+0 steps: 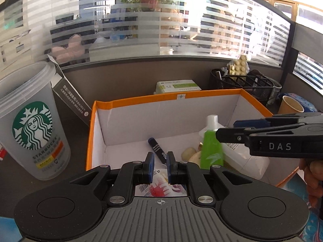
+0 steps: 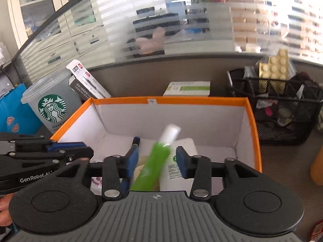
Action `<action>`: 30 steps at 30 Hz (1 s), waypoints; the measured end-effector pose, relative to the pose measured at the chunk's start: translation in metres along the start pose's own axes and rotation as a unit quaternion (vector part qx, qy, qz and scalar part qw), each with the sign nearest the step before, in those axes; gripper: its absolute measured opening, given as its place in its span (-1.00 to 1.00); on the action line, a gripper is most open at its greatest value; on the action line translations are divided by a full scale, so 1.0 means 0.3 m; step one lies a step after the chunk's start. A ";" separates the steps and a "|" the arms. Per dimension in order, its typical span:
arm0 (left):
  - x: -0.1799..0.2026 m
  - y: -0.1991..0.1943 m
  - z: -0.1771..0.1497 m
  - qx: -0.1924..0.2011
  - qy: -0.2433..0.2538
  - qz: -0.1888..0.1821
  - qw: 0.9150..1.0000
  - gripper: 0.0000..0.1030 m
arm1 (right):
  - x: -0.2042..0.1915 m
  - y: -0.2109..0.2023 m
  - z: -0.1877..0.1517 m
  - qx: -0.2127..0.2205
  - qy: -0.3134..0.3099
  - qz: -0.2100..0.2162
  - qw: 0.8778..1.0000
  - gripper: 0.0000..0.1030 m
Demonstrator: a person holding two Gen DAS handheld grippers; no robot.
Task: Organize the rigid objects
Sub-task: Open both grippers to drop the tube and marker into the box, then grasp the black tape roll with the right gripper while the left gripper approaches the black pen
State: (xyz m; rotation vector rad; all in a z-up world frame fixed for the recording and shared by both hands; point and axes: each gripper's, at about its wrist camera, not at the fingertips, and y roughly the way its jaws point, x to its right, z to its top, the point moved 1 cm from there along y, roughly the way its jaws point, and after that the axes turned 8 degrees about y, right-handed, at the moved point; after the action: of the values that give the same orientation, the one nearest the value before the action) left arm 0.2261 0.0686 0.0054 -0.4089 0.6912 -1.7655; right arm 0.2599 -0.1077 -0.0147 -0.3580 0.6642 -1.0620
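An orange-rimmed white box holds a dark blue marker, a white bottle and some pale round items. A green tube with a white cap is blurred and tilted over the box. It sits between the fingers of my right gripper, which is open with its pads off the tube. My left gripper hovers over the box's near left side. Its pads pinch the top of a clear packet with pink print.
A frosted Starbucks cup and a grey carton stand left of the box. Behind the box lies a green-and-white carton. A black mesh organizer and a paper cup are at the right.
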 end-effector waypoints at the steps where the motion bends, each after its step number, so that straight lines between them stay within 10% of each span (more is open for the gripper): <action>1: 0.003 -0.003 -0.001 0.000 0.001 0.000 1.000 -0.78 | -0.003 -0.007 0.002 0.004 -0.003 -0.005 1.000 -0.13; 21: 0.057 -0.190 0.003 0.029 0.007 0.012 0.999 -0.53 | -0.103 -0.217 -0.007 0.052 -0.035 -0.016 0.998 -0.05; 30: 0.101 -0.297 -0.046 0.054 0.014 0.024 0.998 0.66 | -0.160 -0.371 -0.089 0.086 -0.048 -0.010 0.995 0.28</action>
State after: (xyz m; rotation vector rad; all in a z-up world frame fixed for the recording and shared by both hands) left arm 0.1423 0.0600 0.0496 -0.2920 0.6187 -1.7573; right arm 0.1510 -0.1146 0.0443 -0.2654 0.4816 -1.1057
